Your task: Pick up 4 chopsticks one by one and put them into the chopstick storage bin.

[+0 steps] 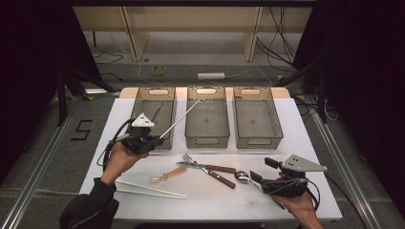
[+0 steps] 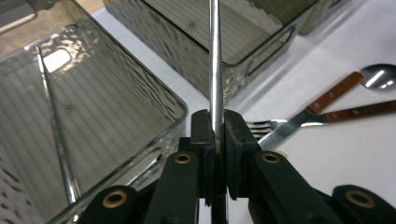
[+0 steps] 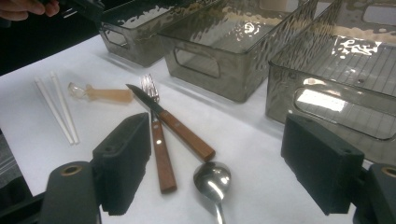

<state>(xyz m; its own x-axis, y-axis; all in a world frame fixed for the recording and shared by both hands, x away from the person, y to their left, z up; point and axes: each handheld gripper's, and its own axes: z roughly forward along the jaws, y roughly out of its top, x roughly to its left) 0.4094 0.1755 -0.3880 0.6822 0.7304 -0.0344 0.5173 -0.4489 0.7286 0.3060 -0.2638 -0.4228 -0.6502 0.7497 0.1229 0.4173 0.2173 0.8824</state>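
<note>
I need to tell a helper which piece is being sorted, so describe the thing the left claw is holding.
Start at the left tray of the three on the white table. Just in front of it, the left claw is shut on a thin metal chopstick slanting up toward the middle tray. Unlike the white chopsticks, it is silver.

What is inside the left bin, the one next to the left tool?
Inside the left bin one thin metal chopstick lies along the ribbed floor. The left tool is shut on a second metal chopstick and hides the bin's near corner.
</note>
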